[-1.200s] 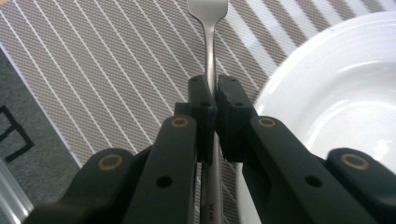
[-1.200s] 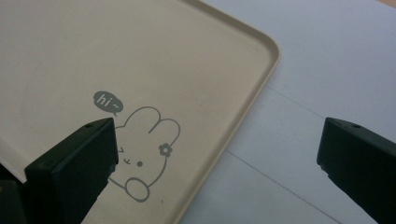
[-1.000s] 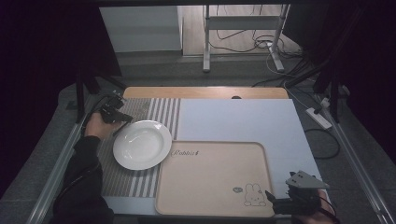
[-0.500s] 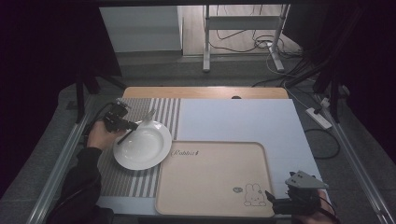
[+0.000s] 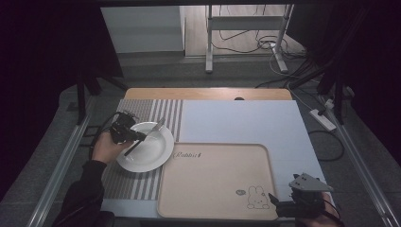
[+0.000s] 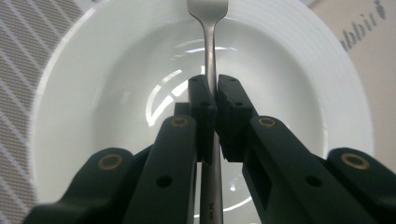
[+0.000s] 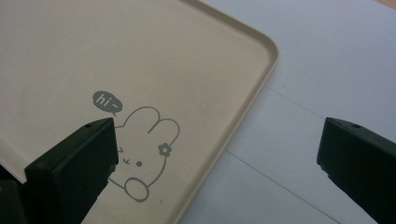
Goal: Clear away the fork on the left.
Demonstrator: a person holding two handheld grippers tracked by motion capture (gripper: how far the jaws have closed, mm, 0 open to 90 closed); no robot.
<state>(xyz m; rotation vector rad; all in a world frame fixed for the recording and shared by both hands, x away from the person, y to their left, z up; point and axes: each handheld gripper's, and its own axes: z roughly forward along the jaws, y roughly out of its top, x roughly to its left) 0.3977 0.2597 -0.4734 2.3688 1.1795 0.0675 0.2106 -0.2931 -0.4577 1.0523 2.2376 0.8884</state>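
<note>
Two shallow holders sit on the pale blue table cover [image 5: 236,120]: a square beige tray [image 5: 213,184], smooth and round-cornered, bare but for a printed rabbit [image 7: 142,154], and to its left a round glossy white plate [image 5: 153,151] resting on a grey striped mat [image 5: 135,182]. Over the plate's hollow the left gripper [image 6: 213,91] clamps a slim steel fork [image 6: 208,42] by its handle, tines pointing at the far rim. Near the tray's rabbit corner the right gripper [image 7: 217,154] hovers, jaws spread wide, holding nothing.
</note>
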